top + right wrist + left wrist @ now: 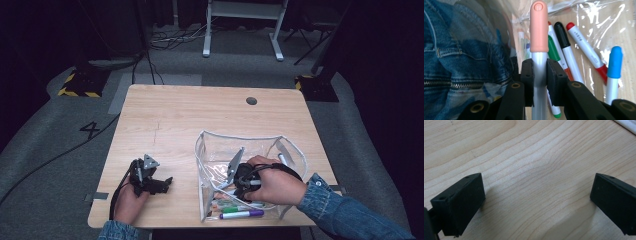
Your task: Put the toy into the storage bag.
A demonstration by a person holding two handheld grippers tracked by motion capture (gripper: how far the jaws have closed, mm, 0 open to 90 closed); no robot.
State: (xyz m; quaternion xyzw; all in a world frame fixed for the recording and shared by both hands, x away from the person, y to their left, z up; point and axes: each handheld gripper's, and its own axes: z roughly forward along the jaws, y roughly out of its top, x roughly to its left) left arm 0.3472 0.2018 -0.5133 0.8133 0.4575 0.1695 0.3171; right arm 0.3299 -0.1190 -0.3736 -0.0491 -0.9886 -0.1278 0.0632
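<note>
The wooden worktop (175,120) under your hands carries a clear plastic pouch (210,150) with white edging, standing open on its right half. Your right hand (277,185) reaches down into that pouch, and your right claw (539,75) is clamped on the grey barrel of a marker with a peach cap (539,27), which stands straight up between the two black pads. Beyond it, on the pouch floor, lie more markers: a green-capped one (552,48), a black-capped one (562,35), a red-capped one (584,47) and a blue-capped one (615,62). A purple-capped marker (243,214) lies at the pouch's near edge. Your left claw (161,184) rests low over bare wood, left of the pouch, its jaws spread wide with nothing between them.
</note>
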